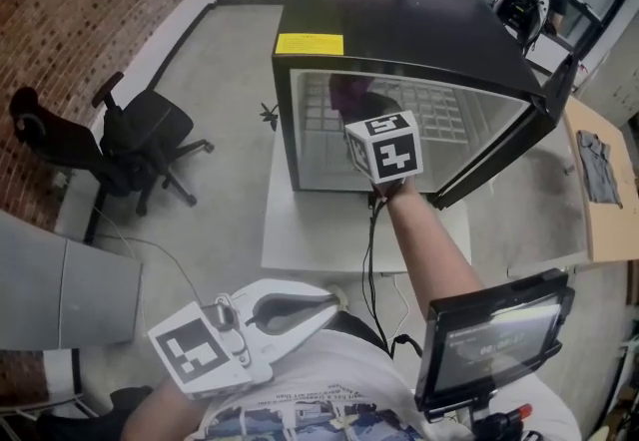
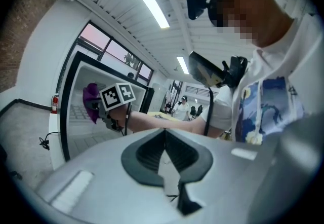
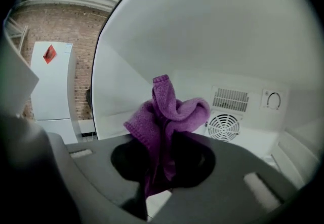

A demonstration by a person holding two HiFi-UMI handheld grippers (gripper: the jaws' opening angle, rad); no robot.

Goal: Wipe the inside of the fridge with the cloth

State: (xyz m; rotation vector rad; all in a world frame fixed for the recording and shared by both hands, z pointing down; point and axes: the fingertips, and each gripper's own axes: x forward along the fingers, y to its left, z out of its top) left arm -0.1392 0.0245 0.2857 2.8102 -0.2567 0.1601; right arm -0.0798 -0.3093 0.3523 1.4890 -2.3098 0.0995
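One purple cloth point(image 3: 164, 116) does all the work here. It stands bunched between the jaws of the right gripper point(image 3: 161, 170), which are clamped on its lower folds. It hangs in the air inside the fridge point(image 1: 399, 15), facing the back wall and seemingly touching no surface.

Only a small wad pokes past the jaws, so I judge that a firm push could drive hard plastic against the liner instead of fabric. A dragging stroke might also tug the cloth loose.

The fan grille point(image 3: 223, 126) and dial point(image 3: 273, 100) lie just beyond it, and a loose fold could snag the one or turn the other.

The left gripper point(image 2: 164, 154) sits low by the person's body, jaws closed on nothing. Nothing braces the fridge, so hard wiping may shove it.
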